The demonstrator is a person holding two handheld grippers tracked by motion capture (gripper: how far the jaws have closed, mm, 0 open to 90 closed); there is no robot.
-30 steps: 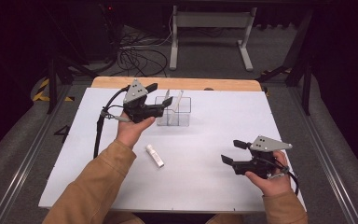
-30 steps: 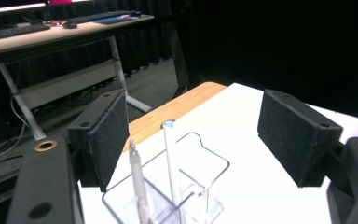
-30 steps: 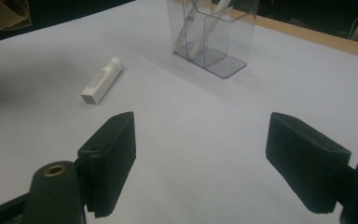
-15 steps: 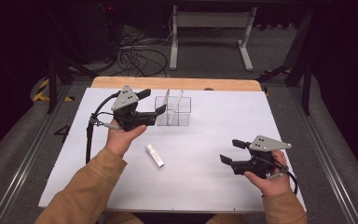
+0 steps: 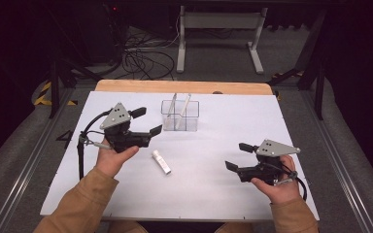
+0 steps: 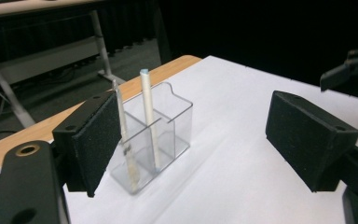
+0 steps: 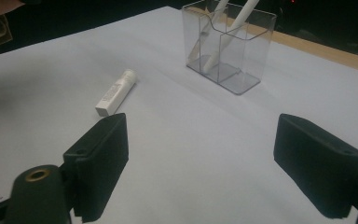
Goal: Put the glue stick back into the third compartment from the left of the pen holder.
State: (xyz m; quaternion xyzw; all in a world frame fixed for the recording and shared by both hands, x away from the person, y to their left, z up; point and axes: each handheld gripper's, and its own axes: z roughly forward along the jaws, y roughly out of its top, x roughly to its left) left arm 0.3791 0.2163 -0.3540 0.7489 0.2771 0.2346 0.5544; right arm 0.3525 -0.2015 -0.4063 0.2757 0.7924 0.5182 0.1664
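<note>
A clear divided holder (image 5: 179, 116) stands at the back middle of the white tabletop (image 5: 233, 116), with a white pen (image 5: 185, 108) and a thin silvery one (image 5: 172, 108) upright in it. A white tube (image 5: 161, 161) lies flat in front of it. My left gripper (image 5: 147, 121) hovers left of the holder and points at it; its jaws have just been opening, with nothing between them. The left gripper view has the holder (image 6: 154, 140) beyond the open gripper (image 6: 200, 140). My right gripper (image 5: 238, 156), near the front right, has also just been opening and is empty (image 7: 214, 163), facing the tube (image 7: 116, 92) and holder (image 7: 228, 44).
A wooden strip (image 5: 184, 86) runs along the table's far edge. Beyond it on the dark floor lie cables (image 5: 141, 58) and a metal stand (image 5: 218, 29). A black cable (image 5: 81, 150) trails from the left gripper over the table's left side.
My left gripper has drawn back from the holder, to the left and toward the near edge, and its jaws stand wider. The right hand has kept its place.
</note>
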